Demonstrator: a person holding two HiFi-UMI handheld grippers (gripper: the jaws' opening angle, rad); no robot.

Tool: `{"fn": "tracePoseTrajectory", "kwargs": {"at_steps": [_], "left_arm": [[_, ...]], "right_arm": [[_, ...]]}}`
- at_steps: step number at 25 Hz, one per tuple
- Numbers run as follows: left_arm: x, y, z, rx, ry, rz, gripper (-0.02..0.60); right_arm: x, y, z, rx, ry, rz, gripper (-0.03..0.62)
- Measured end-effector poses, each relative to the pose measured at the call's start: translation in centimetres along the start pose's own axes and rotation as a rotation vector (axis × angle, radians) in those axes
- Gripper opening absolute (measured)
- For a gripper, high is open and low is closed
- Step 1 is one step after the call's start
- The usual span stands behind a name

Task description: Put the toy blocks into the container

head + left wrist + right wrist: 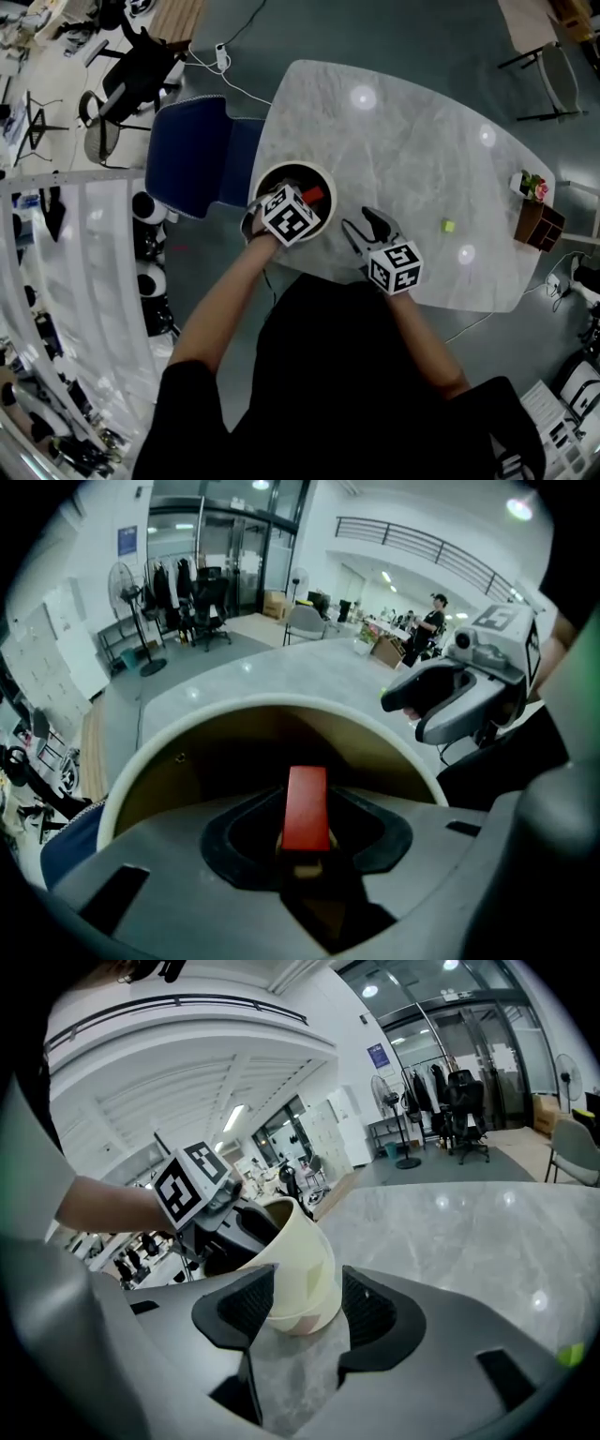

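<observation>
Left tongs (305, 844) clamp a red rectangular toy block (306, 808) over the cream round container (183, 735); we see right tongs (306, 1309) gaping empty beside it. Small green block (448, 225) lies well apart on grey marble table (403, 141); blue chair (192, 155) nearby.

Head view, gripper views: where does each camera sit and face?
Head view: head-mounted, looks down on table; forearms, left gripper, right gripper show.
Left gripper view: on left gripper, looks into container past held red block; own jaws show.
Right gripper view: on right gripper, faces container; own open jaws, left forearm show.
Shared: all three see the container.
</observation>
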State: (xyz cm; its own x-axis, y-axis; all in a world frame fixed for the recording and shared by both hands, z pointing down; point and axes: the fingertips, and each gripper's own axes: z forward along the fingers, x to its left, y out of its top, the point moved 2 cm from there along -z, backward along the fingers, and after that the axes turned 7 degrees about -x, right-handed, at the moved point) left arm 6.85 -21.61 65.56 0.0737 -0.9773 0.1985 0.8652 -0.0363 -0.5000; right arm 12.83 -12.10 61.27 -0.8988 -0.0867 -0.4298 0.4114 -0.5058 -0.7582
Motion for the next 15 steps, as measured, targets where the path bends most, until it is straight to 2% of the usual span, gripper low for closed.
{"fn": "tracePoseTrajectory", "kwargs": {"at_steps": [4, 8, 15], "left_arm": [[0.2, -0.4, 0.8, 0.079, -0.04, -0.004, 0.137], [1.0, -0.2, 1.5, 0.109, -0.043, 0.048, 0.138], [0.8, -1.3, 3.8, 0.217, -0.085, 0.12, 0.14]], "right_arm": [[-0.7, -0.2, 0.4, -0.001, -0.017, 0.02, 0.218], [-1.2, -0.2, 0.6, -0.004, -0.03, 0.034, 0.218], [-2.3, -0.1, -0.1, -0.017, -0.067, 0.057, 0.218]]}}
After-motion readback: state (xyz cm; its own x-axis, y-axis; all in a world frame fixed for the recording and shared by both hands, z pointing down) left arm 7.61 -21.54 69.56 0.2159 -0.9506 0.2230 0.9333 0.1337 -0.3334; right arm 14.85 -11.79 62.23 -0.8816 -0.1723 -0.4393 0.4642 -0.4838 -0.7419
